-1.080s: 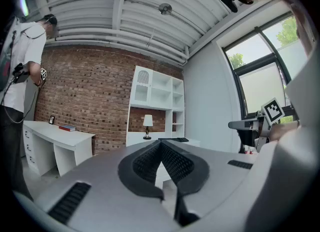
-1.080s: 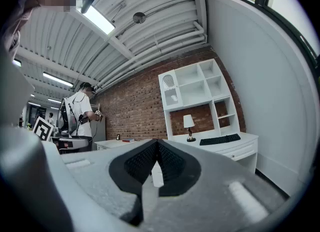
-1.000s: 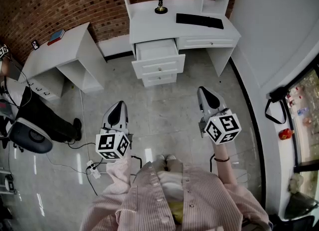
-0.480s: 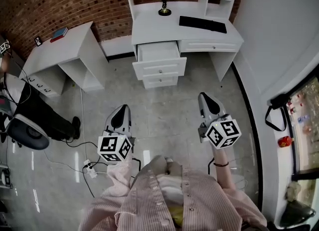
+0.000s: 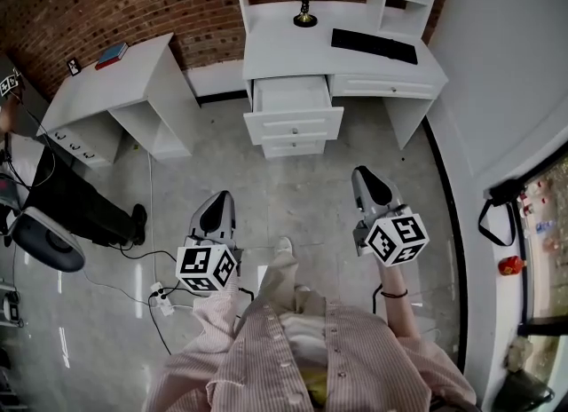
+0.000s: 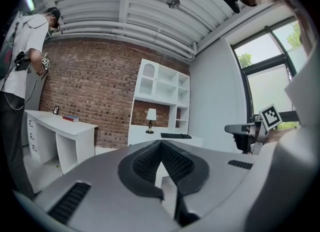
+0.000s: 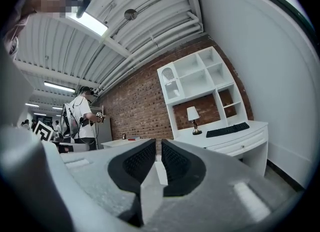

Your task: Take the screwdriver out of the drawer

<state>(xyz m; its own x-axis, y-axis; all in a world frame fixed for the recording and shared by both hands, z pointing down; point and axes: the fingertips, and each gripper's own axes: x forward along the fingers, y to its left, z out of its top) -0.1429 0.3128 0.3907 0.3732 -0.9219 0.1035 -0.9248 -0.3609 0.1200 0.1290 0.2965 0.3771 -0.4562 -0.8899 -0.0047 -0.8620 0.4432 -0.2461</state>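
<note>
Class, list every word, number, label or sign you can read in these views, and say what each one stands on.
No words or numbers can be read in any view.
Left marker cube and right marker cube: black-and-white square patterns only, no letters.
Book: cover too small to read.
Keyboard: key legends too small to read.

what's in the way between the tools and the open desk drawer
Nothing visible: only bare floor lies between the left tool, the right tool (jaws opening, empty) and the open top drawer of the desk. The screwdriver itself can't be made out from here.
</note>
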